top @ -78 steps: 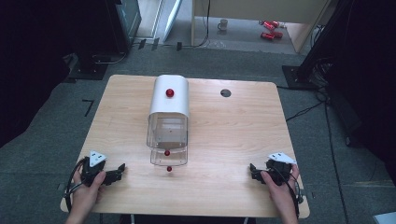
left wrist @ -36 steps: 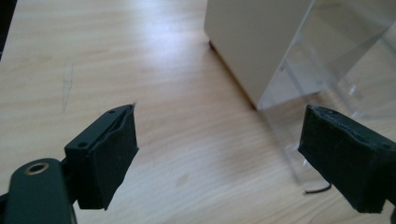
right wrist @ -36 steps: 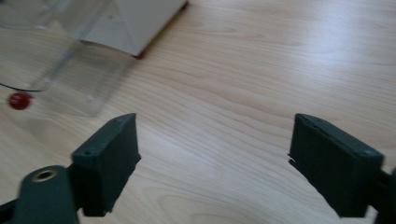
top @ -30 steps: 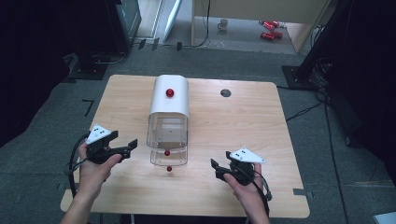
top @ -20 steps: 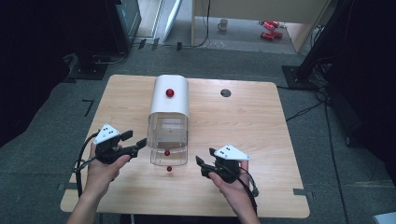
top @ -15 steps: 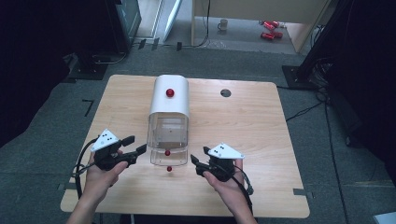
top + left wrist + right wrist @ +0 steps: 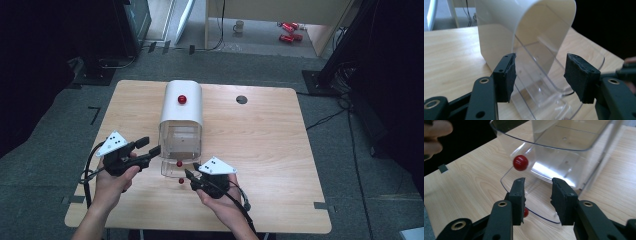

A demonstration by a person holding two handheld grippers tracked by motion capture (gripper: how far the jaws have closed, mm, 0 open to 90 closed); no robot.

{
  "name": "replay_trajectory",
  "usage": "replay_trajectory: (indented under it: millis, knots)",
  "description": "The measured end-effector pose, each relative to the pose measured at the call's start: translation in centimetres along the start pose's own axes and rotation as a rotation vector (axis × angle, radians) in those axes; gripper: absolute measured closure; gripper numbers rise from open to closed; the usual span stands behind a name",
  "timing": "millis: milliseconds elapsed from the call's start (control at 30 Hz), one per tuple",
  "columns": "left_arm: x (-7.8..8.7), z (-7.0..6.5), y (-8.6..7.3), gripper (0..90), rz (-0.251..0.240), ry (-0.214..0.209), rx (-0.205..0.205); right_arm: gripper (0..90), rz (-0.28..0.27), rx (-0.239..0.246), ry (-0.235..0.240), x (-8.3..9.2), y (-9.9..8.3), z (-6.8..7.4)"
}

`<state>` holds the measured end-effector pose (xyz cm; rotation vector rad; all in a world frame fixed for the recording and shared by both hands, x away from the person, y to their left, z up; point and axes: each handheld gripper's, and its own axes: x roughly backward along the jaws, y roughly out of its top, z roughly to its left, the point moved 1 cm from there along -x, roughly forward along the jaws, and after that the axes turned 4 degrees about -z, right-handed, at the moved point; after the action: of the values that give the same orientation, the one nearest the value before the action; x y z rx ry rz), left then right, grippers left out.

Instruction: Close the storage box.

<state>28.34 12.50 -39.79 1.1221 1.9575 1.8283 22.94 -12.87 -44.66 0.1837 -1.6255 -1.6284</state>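
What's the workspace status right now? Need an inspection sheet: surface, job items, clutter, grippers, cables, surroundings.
Surface: light wooden table, with a round dark hole near the far edge.
Job's things: white-topped clear container with a red knob on top; clear drawer part out, red knob on its front.
Clutter: nothing seen.
Grippers: left gripper open, beside the container's left side; right gripper open, at the drawer front.
Cables: one black cable trails from the left gripper, another from the right.
Surroundings: grey floor, red cans and a mug beyond the table.
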Motion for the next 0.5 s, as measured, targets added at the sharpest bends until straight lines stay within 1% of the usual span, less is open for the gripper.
replay_trajectory:
  millis: [33, 100, 133, 200, 300, 333, 367, 433, 500]
  knots:
    - [-0.2, 0.0, 0.3, 44.7, -0.003, 0.017, -0.009, 65.8, -0.002, 0.003, 0.005, -0.1, 0.0, 0.2]
    - [-0.9, 0.2, 1.0, 48.5, -0.007, 0.058, -0.013, 66.6, -0.006, 0.002, 0.017, -0.6, 0.1, 0.6]
    - [-1.2, 0.4, 1.3, 48.5, -0.008, 0.073, -0.008, 66.6, -0.006, 0.002, 0.017, -0.6, 0.1, 0.6]
    - [-1.8, 0.6, 2.0, 52.5, -0.011, 0.092, -0.006, 66.7, -0.008, -0.003, 0.024, -0.9, 0.1, 0.8]
    - [-2.5, 0.7, 2.9, 58.1, -0.015, 0.104, -0.026, 66.6, -0.006, -0.012, 0.034, -1.2, 0.0, 0.9]
    - [-2.8, 0.6, 3.2, 59.6, -0.012, 0.117, -0.041, 66.6, -0.006, -0.013, 0.035, -1.4, 0.0, 1.0]
    - [-3.0, 0.5, 3.3, 60.7, -0.009, 0.125, -0.047, 66.5, -0.003, -0.018, 0.037, -1.4, 0.0, 1.0]
    - [-3.4, 0.3, 3.6, 62.1, -0.001, 0.118, -0.055, 66.5, 0.0, -0.025, 0.04, -1.5, 0.0, 1.1]
    - [-3.8, 0.0, 3.7, 63.5, 0.011, 0.127, -0.078, 66.4, -0.001, -0.023, 0.04, -1.6, 0.0, 1.0]
